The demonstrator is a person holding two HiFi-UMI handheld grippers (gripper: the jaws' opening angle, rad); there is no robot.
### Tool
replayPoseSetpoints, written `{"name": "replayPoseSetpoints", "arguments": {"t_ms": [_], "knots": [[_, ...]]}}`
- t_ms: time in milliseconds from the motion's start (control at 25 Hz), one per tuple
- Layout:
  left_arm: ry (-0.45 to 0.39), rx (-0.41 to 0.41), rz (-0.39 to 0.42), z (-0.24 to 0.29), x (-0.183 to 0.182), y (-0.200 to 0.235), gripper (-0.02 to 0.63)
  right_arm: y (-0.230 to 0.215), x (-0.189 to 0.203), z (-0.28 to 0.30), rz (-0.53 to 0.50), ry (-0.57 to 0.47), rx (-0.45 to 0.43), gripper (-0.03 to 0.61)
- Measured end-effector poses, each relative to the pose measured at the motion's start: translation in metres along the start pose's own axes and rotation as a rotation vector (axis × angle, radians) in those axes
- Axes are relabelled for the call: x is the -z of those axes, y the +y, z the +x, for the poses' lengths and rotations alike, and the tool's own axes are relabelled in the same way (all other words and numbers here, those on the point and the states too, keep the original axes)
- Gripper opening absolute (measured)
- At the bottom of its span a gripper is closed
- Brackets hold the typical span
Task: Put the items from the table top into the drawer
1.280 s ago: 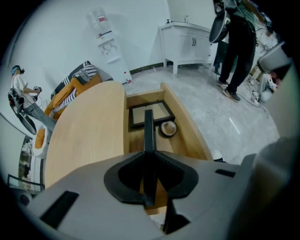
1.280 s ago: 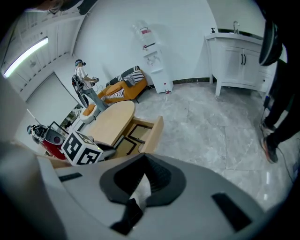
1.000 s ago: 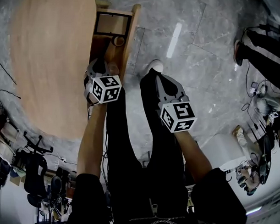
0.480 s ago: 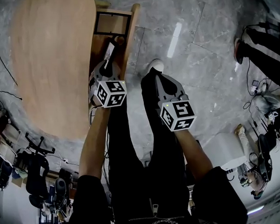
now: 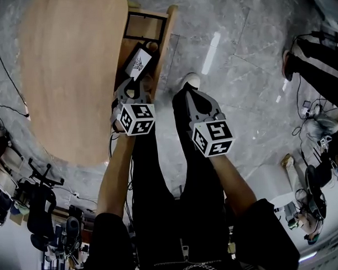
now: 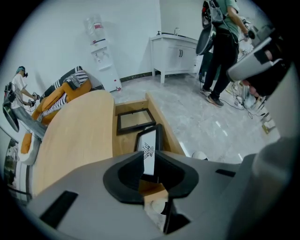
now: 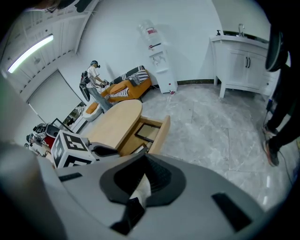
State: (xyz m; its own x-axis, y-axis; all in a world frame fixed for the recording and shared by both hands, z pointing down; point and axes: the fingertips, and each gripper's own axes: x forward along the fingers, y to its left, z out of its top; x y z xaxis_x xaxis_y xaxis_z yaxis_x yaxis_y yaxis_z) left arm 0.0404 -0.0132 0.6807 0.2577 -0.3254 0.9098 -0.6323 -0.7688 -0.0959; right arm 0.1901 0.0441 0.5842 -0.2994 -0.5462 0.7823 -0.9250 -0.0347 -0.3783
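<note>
Drawer [image 5: 163, 40] at twelve o'clock of the empty, parted-jaw left gripper [image 5: 133, 87] is holding two frames, logo frame [image 5: 138, 63] and black frame [image 5: 145, 26], while the right gripper [image 5: 189, 89] is hanging closed.

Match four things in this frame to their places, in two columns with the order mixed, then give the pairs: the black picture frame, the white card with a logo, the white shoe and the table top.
Things
1. black picture frame
2. white card with a logo
3. white shoe
4. table top

Places
A. on the floor, just beyond the right gripper
B. left of the open drawer in the head view
C. at the far end of the drawer
D. in the drawer, just past the tips of the left gripper

Pairs: 1-C; 2-D; 3-A; 4-B
</note>
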Motion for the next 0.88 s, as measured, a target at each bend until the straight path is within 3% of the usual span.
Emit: {"name": "replayPoseSetpoints", "arguments": {"t_ms": [400,560,880], "knots": [[-0.074,-0.031,-0.072,-0.053,0.006,0.03,0.057,0.054,-0.02,-0.008,-0.053,-0.038,-0.023,0.01],[-0.14,-0.025,-0.096,-0.089,-0.009,0.045,0.02,0.079,-0.049,-0.022,-0.027,-0.1,-0.025,0.009],[-0.225,-0.053,-0.142,-0.181,-0.038,0.074,0.015,0.155,-0.085,-0.068,-0.048,-0.143,-0.058,0.009]]}}
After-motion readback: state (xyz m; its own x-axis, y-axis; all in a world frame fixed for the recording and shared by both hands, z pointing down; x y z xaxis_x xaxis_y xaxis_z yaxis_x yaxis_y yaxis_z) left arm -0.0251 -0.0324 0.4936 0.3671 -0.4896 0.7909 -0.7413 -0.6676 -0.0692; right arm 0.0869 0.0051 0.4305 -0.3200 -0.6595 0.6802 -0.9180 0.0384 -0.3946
